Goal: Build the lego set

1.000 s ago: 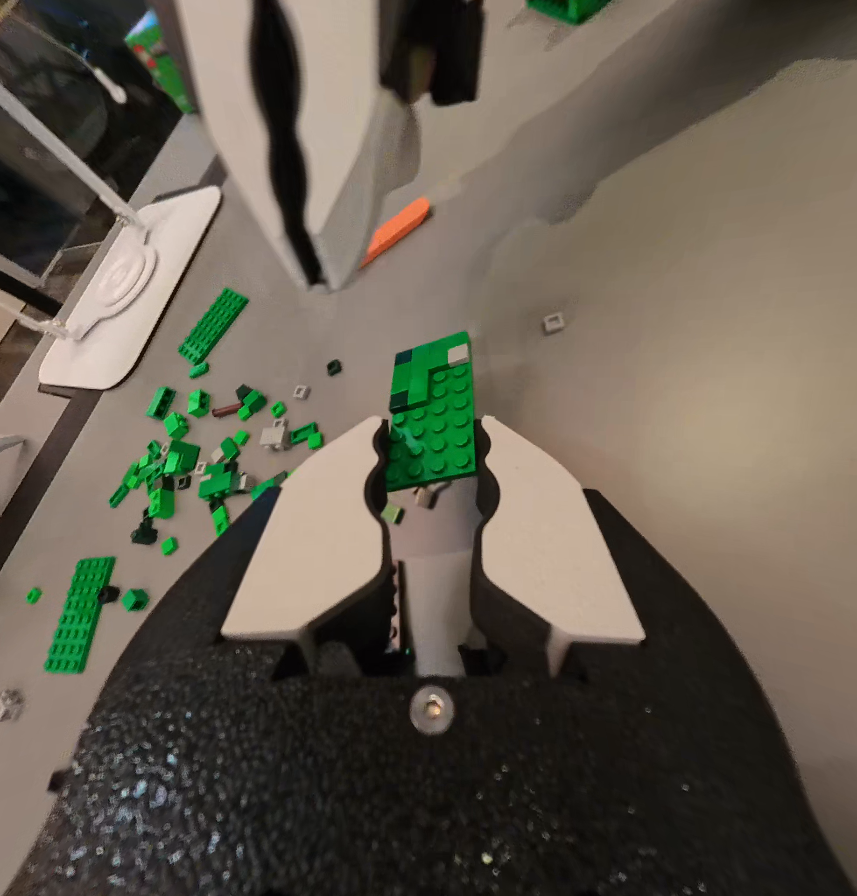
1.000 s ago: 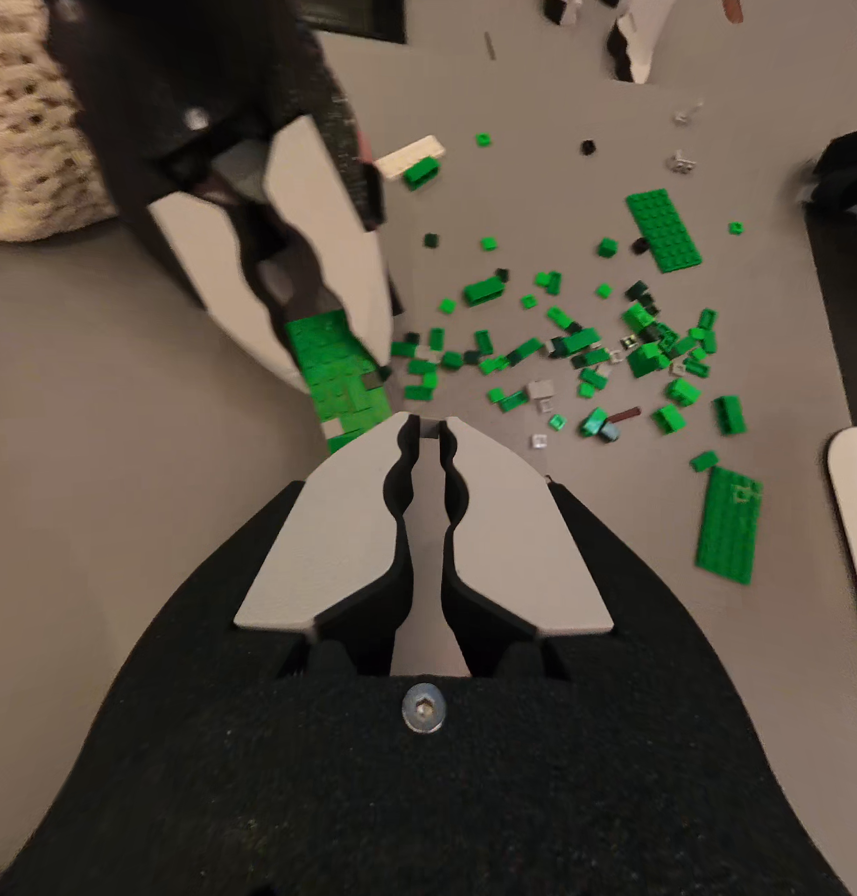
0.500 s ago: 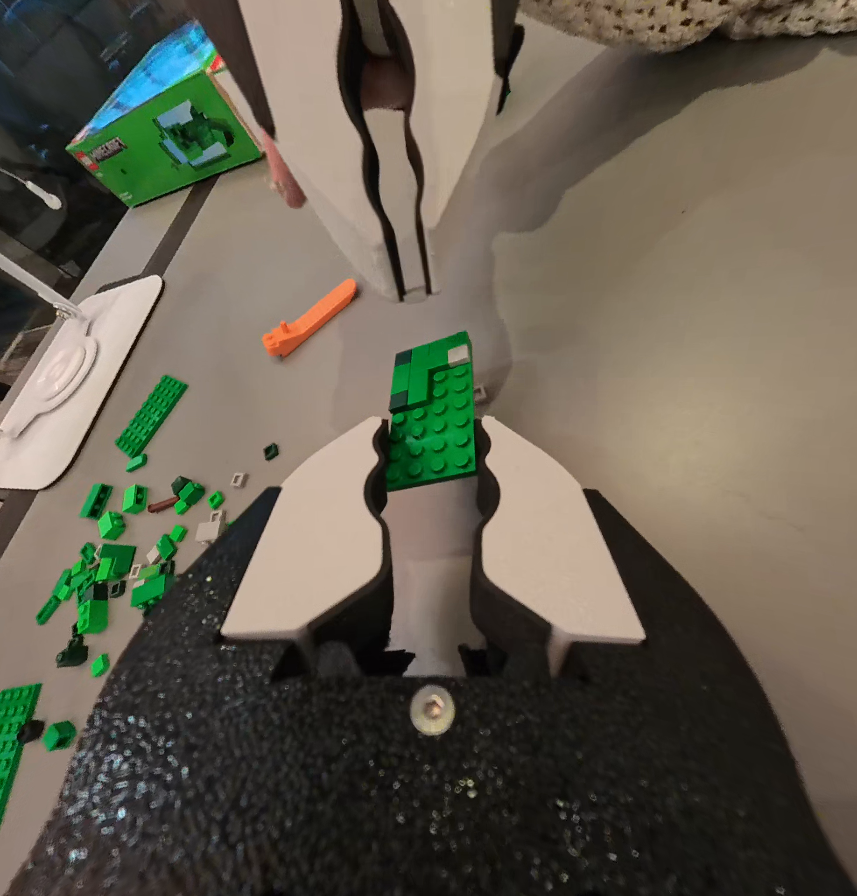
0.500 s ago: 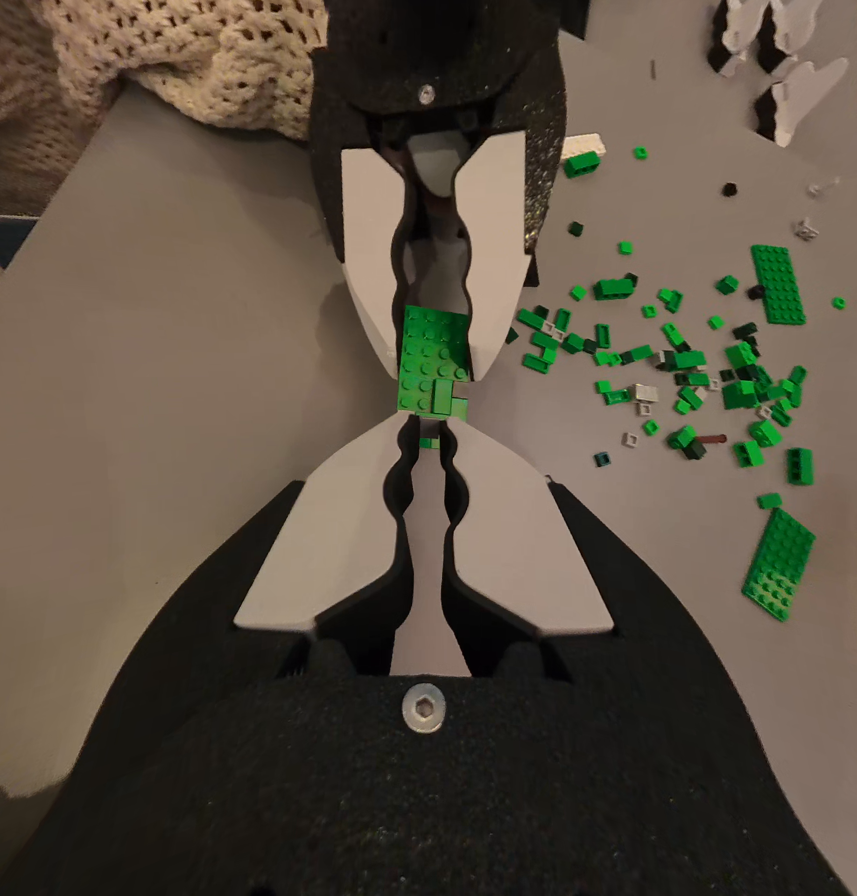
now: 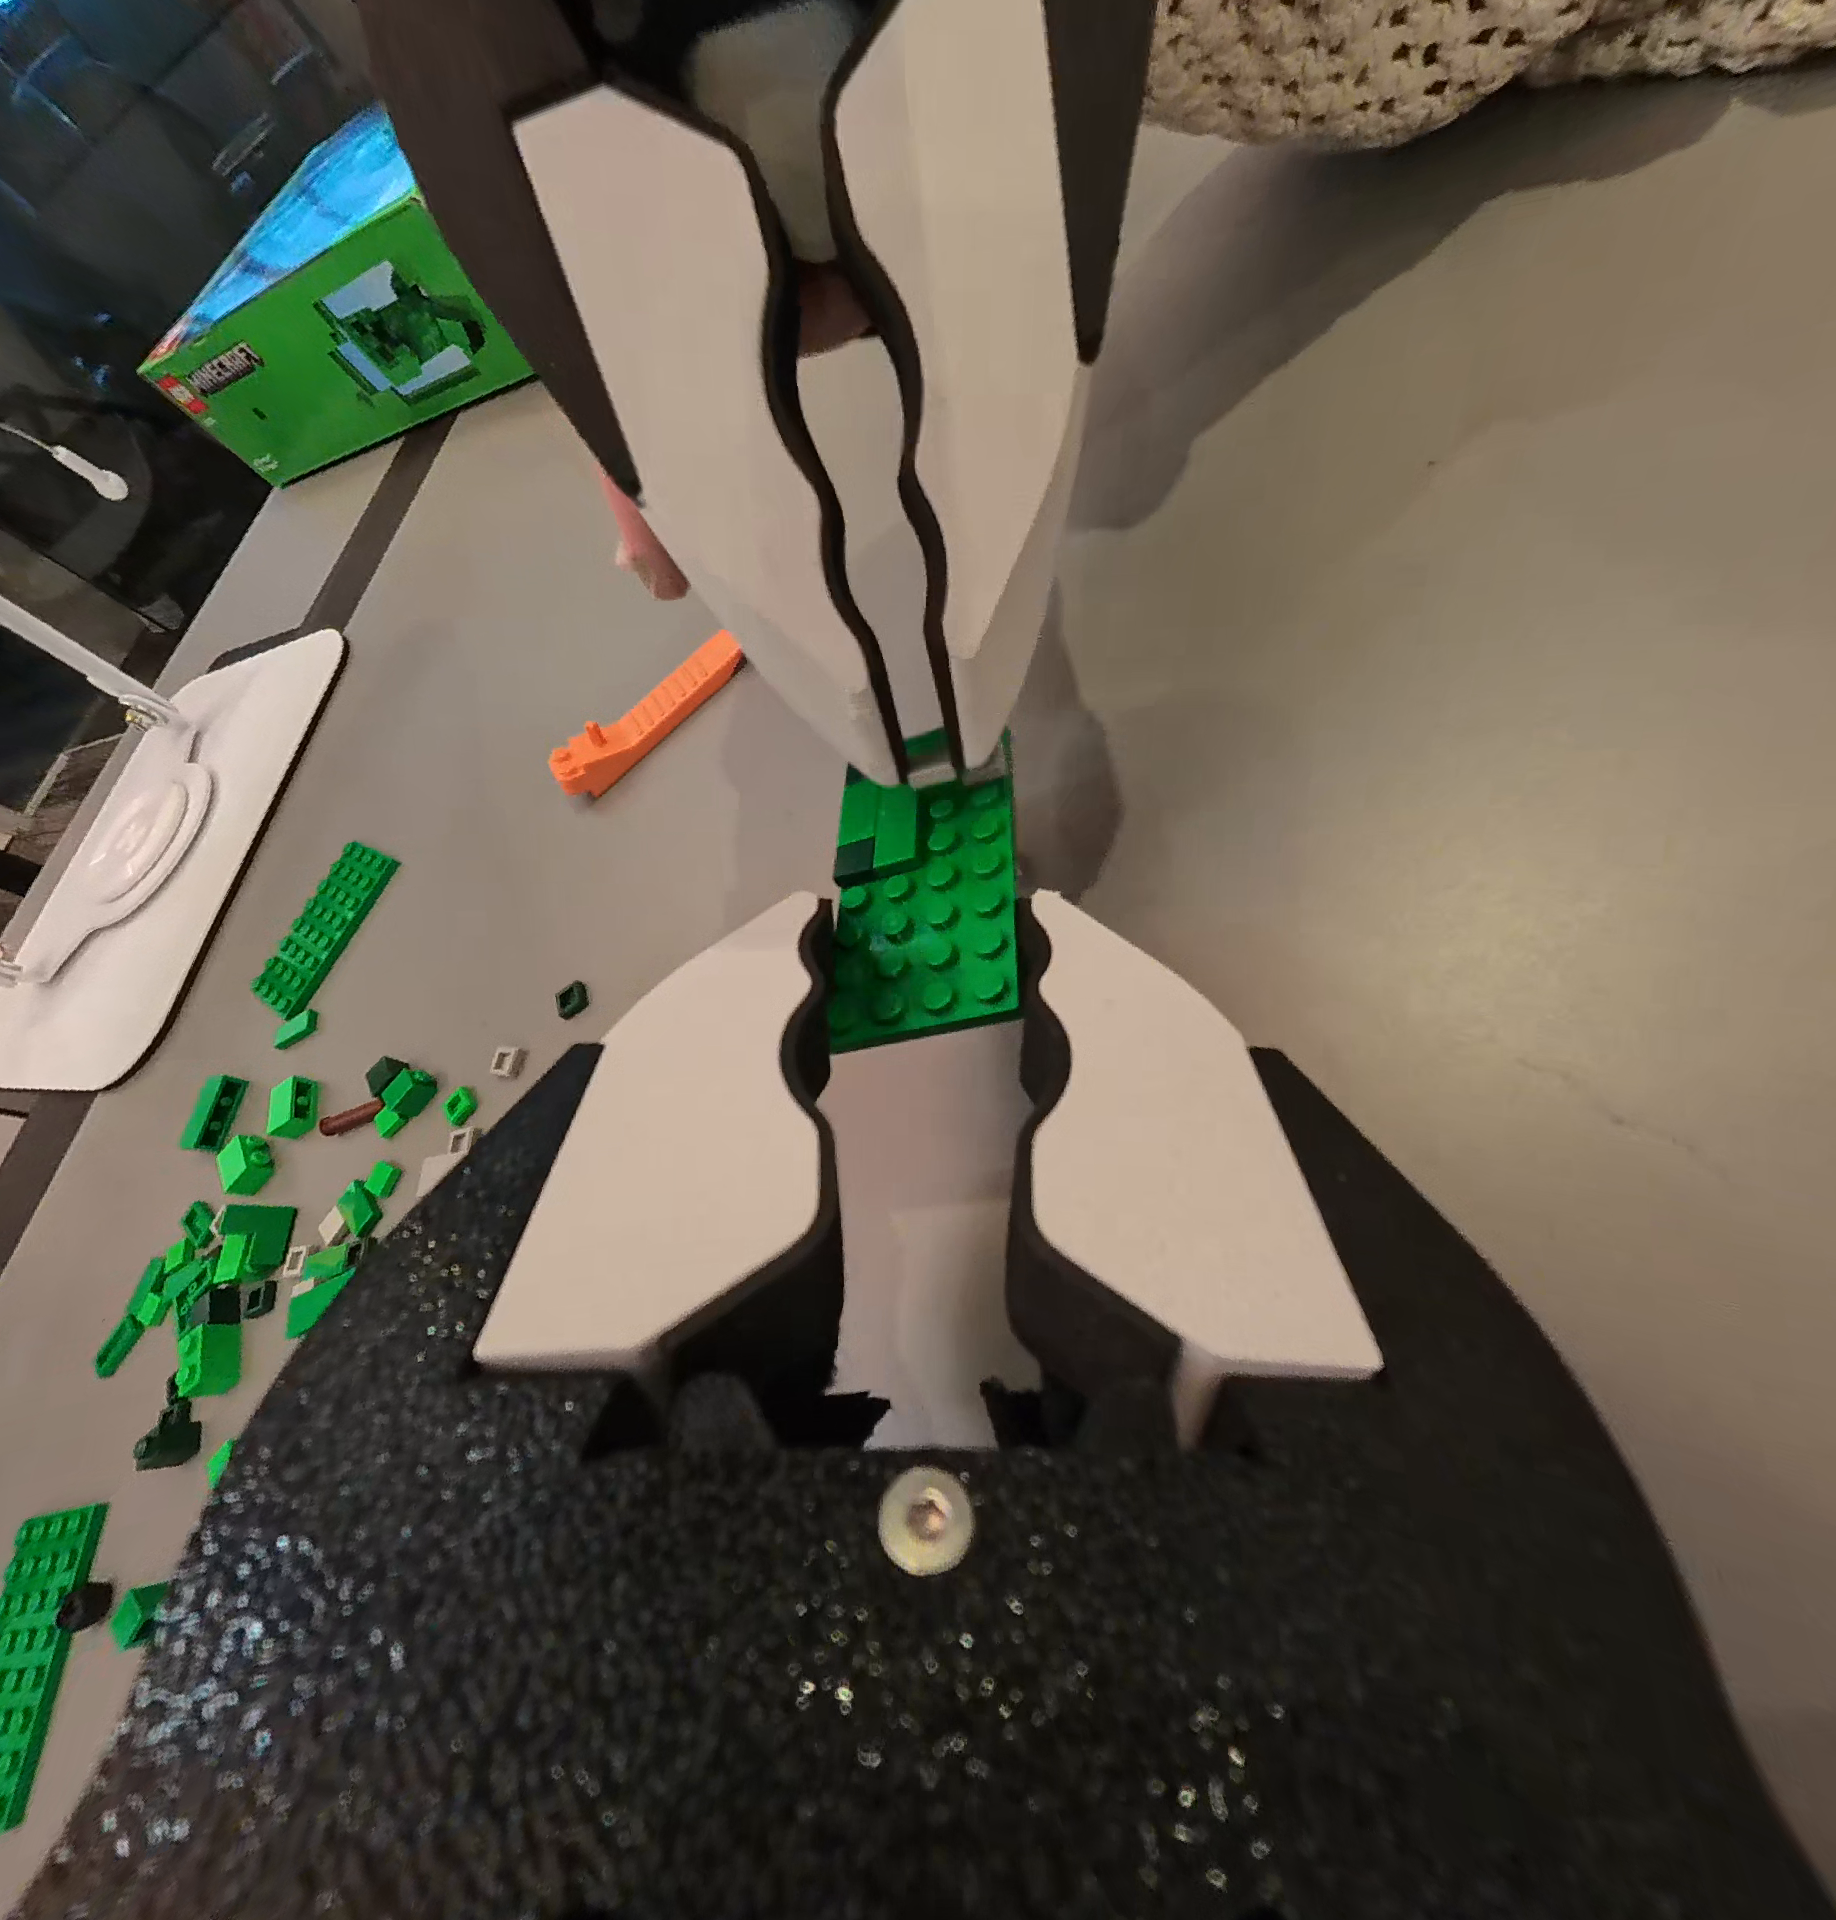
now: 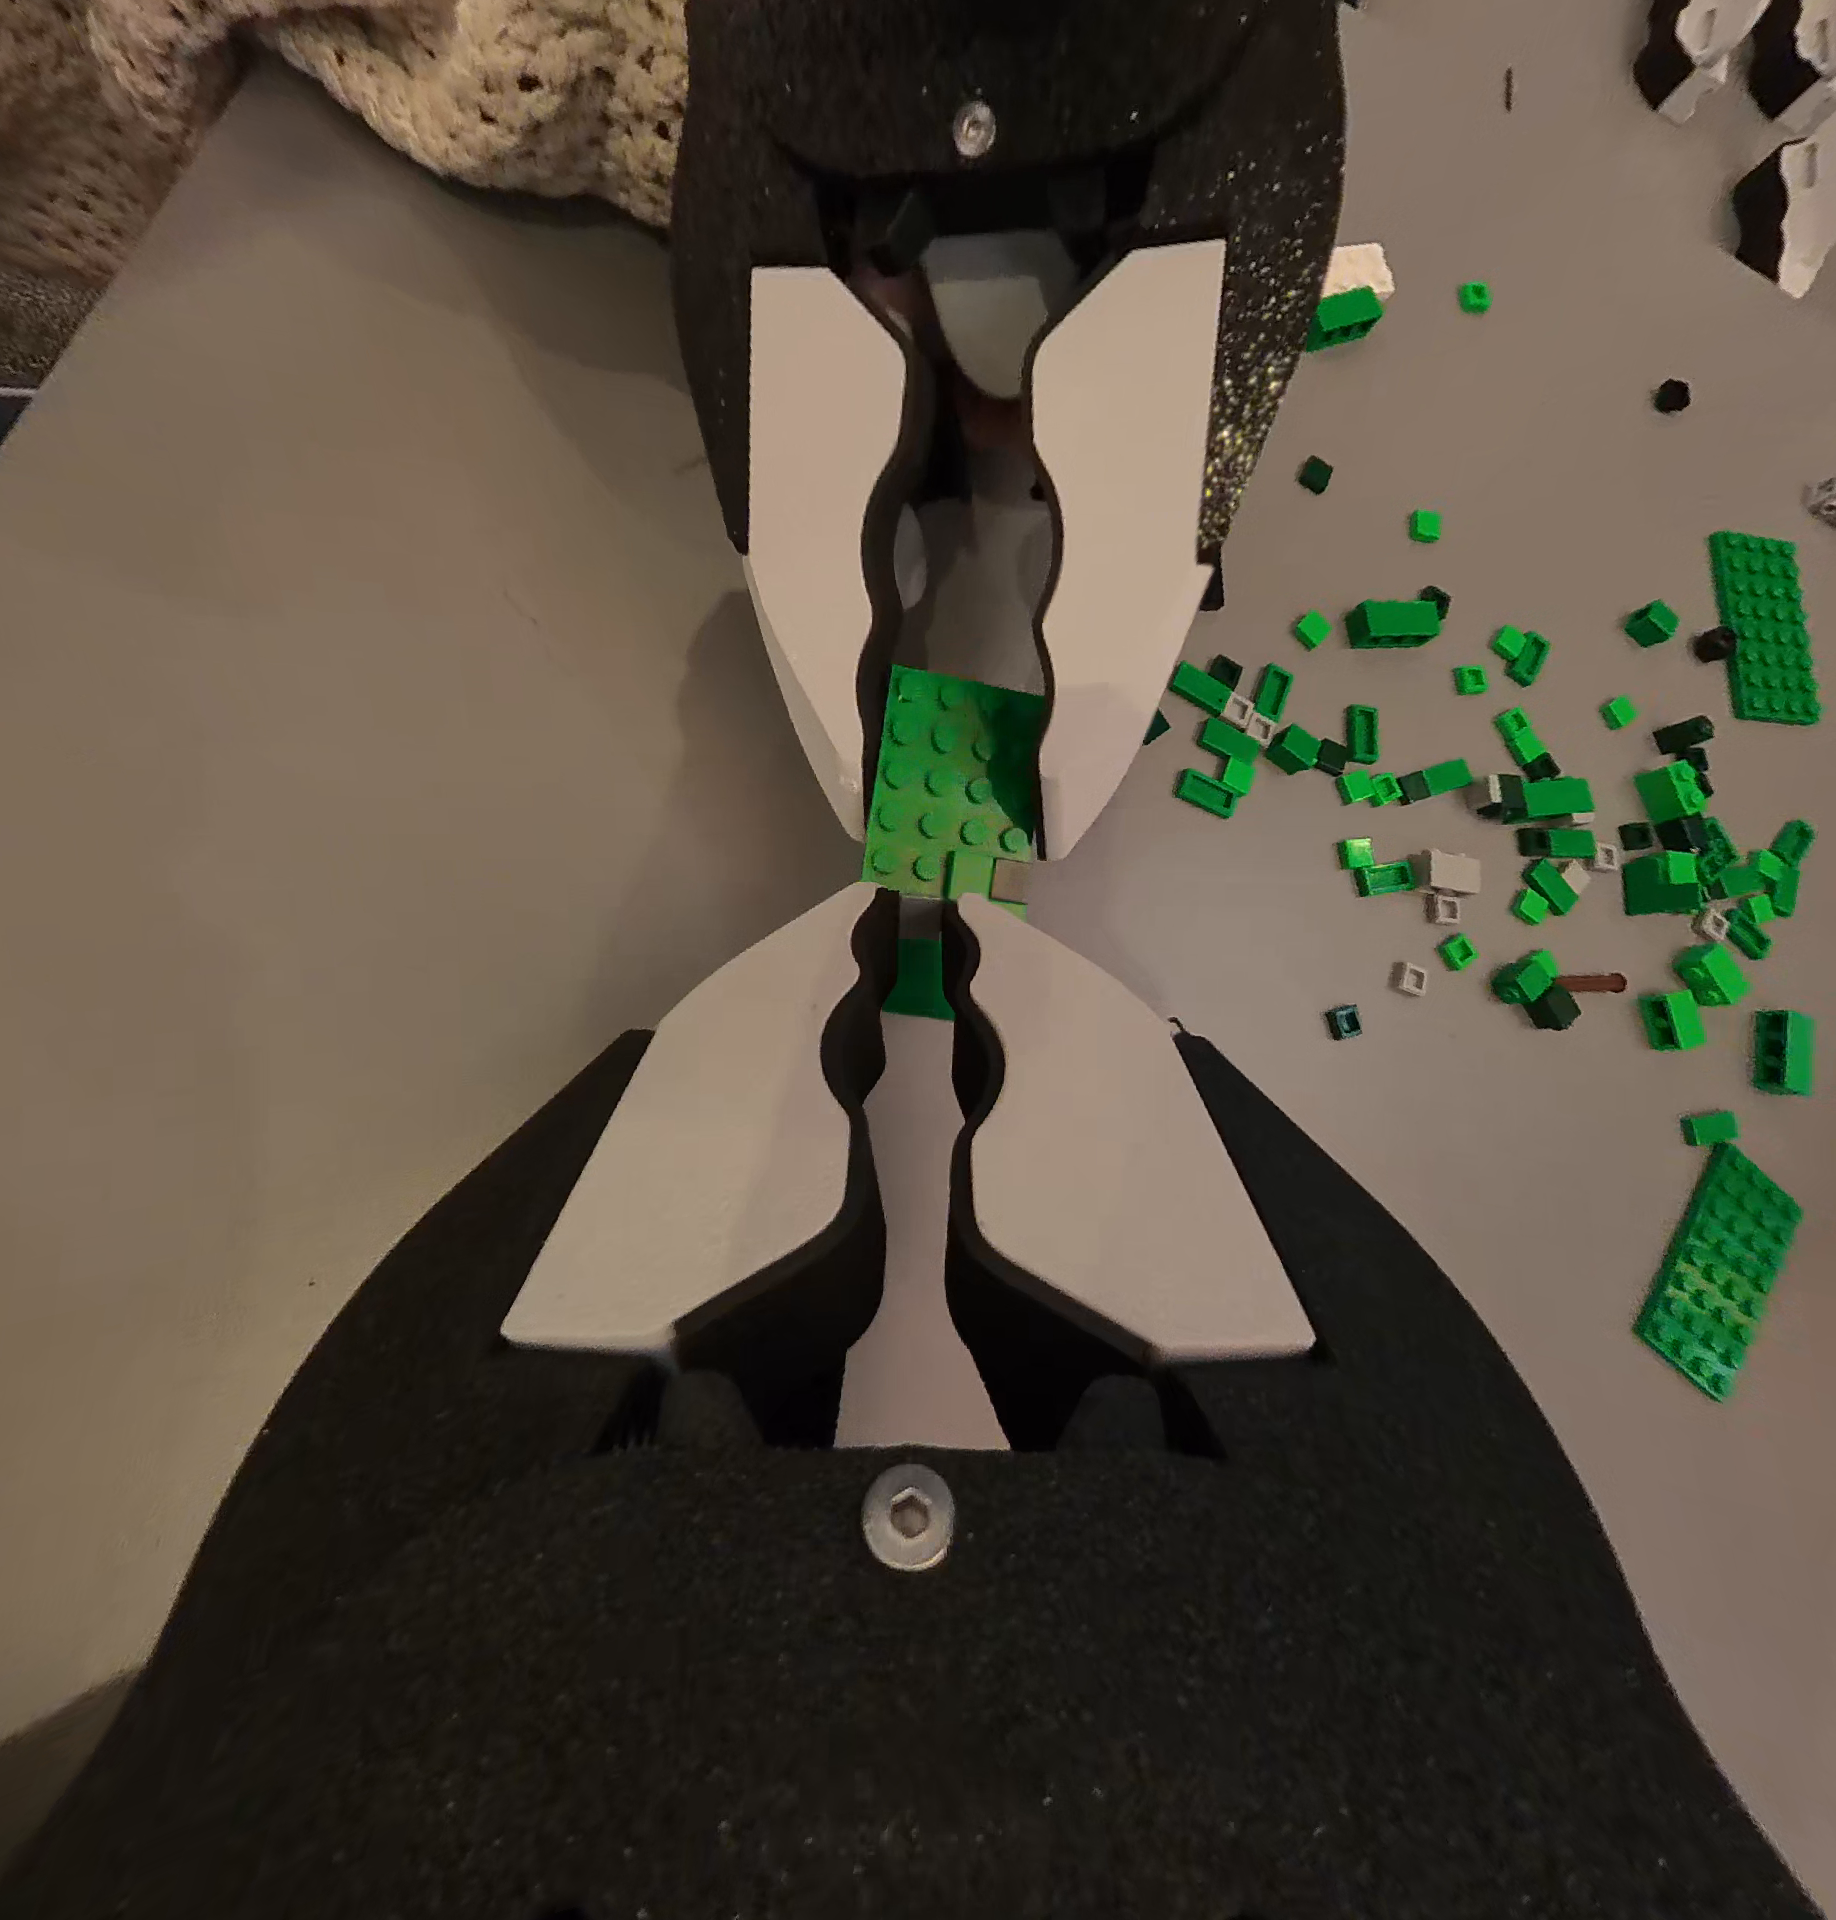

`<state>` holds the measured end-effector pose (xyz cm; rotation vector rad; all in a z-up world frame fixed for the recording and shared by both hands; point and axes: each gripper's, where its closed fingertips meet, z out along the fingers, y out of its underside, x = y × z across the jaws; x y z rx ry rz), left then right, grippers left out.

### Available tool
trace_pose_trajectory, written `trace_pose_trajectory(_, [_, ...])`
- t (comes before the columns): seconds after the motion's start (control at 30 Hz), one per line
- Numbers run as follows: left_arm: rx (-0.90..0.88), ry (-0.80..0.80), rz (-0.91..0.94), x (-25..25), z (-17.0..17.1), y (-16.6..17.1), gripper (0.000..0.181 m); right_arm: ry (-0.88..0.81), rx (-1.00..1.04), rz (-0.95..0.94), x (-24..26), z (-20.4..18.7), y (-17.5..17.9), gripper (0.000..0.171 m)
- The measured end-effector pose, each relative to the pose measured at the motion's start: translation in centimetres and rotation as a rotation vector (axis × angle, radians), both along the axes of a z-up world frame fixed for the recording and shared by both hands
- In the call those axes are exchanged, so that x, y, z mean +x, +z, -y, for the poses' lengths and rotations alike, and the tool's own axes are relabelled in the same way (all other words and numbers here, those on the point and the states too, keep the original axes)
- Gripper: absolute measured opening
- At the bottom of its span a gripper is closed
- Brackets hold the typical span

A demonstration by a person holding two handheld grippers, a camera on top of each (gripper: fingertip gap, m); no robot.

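A green studded plate (image 5: 935, 945) with a few small dark green and light green tiles at its far end is clamped by its side edges in my left gripper (image 5: 924, 909), above the grey table. My right gripper (image 5: 929, 764) comes in from the opposite side, shut on a small grey piece (image 5: 940, 771) and touching the plate's far end. In the right wrist view the right gripper (image 6: 909, 909) holds the grey piece (image 6: 919, 916) at the plate (image 6: 945, 769) edge. The left gripper (image 6: 950, 842) faces it from above.
Loose green bricks (image 6: 1568, 831) lie scattered to the right, also seen left in the left wrist view (image 5: 239, 1247). Green plates (image 6: 1724, 1268) (image 5: 327, 925), an orange brick separator (image 5: 649, 717), a green set box (image 5: 342, 343), a white pad (image 5: 135, 862) and cream knitted fabric (image 6: 478, 94) surround them. The grippers are tip to tip, or close to it.
The two grippers have swung to face each other. My right gripper has closed in with the grey piece and now touches the far end of the plate held by my left gripper.
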<state>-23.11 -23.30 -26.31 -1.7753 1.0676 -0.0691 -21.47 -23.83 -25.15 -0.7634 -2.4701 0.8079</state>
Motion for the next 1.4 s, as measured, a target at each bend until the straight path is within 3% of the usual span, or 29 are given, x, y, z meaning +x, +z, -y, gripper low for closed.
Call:
trace_pose_trajectory(0.47, [-0.013, -0.001, -0.008, 0.0, 0.1, -0.3, 0.032, -0.008, 0.011, 0.021, 0.1, 0.3, -0.9, 0.008])
trace_pose_trajectory(0.63, [-0.022, 0.018, -0.007, -0.3, 0.0, -0.4, 0.032, -0.021, 0.012, 0.006, 0.2, 0.2, -0.5, 0.017])
trace_pose_trajectory(0.8, [-0.044, 0.081, 0.004, -1.3, -0.5, -0.6, 0.032, -0.096, 0.059, -0.226, -0.7, -0.1, 1.5, 0.030])
trace_pose_trajectory(0.97, [-0.057, 0.139, 0.031, -2.1, -0.8, -0.4, 0.032, -0.114, 0.376, -0.610, -0.8, -0.1, 1.8, 0.041])
trace_pose_trajectory(1.17, [-0.062, 0.181, 0.106, -2.7, -1.1, 0.3, 0.032, -0.119, 0.666, -0.745, -1.7, -0.5, 0.6, 0.035])
trace_pose_trajectory(1.4, [-0.069, 0.174, 0.153, -2.5, -1.0, 0.7, 0.032, -0.152, 0.747, -0.784, -3.0, -1.1, 0.4, 0.020])
